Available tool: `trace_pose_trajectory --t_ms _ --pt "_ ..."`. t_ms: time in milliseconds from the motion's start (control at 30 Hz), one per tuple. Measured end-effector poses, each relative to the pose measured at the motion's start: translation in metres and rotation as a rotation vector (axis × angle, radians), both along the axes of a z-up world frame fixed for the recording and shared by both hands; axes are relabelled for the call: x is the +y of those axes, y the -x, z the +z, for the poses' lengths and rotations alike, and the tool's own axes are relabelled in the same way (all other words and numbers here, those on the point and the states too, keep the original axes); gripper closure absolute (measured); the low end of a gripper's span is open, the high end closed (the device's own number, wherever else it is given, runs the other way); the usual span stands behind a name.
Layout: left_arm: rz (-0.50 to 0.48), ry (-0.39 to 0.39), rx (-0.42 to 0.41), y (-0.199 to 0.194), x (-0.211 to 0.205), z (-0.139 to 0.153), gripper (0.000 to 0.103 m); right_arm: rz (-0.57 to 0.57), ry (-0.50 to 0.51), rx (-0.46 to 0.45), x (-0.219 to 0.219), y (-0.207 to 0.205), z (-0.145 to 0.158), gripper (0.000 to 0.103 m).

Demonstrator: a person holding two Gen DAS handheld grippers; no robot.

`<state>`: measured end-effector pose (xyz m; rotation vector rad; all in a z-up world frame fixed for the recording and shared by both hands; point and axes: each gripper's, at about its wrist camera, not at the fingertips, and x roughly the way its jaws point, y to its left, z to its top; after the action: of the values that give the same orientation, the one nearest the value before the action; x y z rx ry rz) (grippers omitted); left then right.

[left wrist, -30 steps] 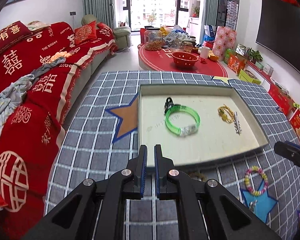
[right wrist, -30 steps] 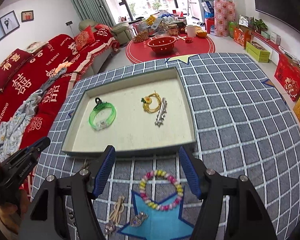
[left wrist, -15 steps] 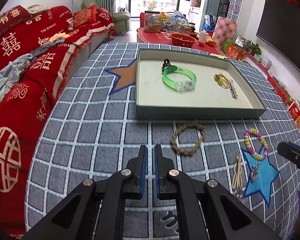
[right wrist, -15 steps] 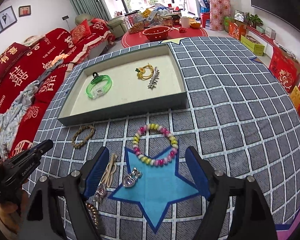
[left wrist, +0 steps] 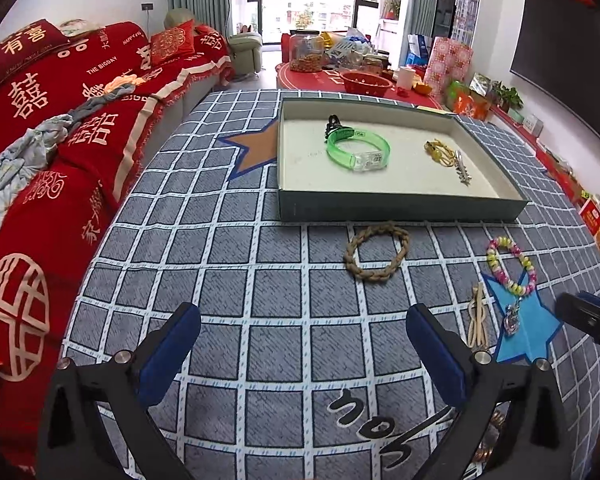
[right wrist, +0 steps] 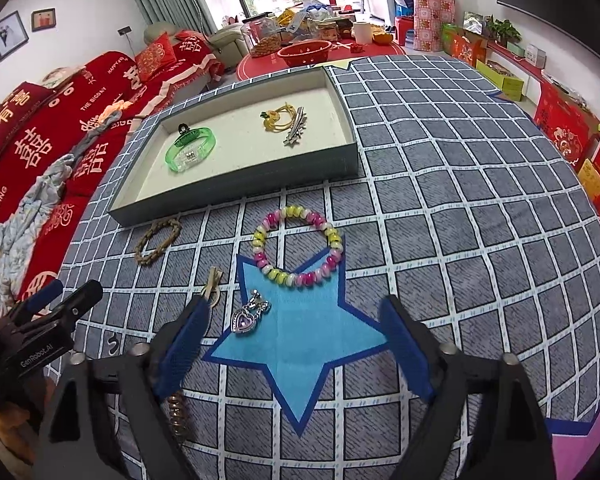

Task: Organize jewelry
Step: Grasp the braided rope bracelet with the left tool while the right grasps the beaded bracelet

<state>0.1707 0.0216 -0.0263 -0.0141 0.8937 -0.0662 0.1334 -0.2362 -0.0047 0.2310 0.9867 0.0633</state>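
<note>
silver clip [right wrist: 295,127] lies diagonally in tray [right wrist: 236,184]

Worktop cloth [right wrist: 440,184]: matt woven fabric. Tray [right wrist: 236,184], upon it: matt card. Green bangle [right wrist: 190,148], inside tray: glossy translucent plastic. Beaded bracelet [right wrist: 298,246], before tray: glossy beads. Braided ring [left wrist: 376,256]: rough cord.

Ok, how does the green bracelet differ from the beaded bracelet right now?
The green bracelet lies inside the tray; the beaded bracelet lies outside it on the checked cloth, partly over the blue star. The green one is a clear plastic band in one colour; the beaded one is a string of pink, yellow and white beads. Both lie flat, and neither gripper touches them.
</note>
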Motion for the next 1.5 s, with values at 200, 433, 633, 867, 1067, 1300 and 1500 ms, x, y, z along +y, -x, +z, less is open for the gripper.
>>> trace_pose_trajectory --t_ms 200,433,633,867,1067,1300,1500 --pt "-0.018 -0.003 0.024 -0.006 0.0 -0.011 0.0 0.005 0.013 -0.032 0.001 0.008 0.005 0.0" --pt "-0.03 0.016 0.065 -0.017 0.002 -0.018 0.0 -0.015 0.022 0.009 -0.007 0.006 0.0 0.0" --pt "-0.004 0.053 0.08 -0.034 -0.002 -0.016 0.0 -0.052 0.032 0.024 -0.02 -0.005 -0.006 0.0" --pt "0.011 0.032 0.078 -0.051 -0.012 -0.015 0.0 -0.07 0.081 0.045 -0.027 -0.031 -0.012 0.0" --pt "-0.009 0.009 0.087 -0.06 -0.021 -0.018 0.004 -0.074 0.102 0.075 -0.029 -0.053 -0.023 0.001" --pt "-0.035 0.011 0.101 -0.064 -0.03 -0.025 0.009 -0.036 0.169 0.091 -0.014 -0.07 -0.035 0.02" --pt "-0.073 0.025 0.098 -0.063 -0.039 -0.023 0.025 0.054 0.248 0.077 0.007 -0.077 -0.037 0.027"
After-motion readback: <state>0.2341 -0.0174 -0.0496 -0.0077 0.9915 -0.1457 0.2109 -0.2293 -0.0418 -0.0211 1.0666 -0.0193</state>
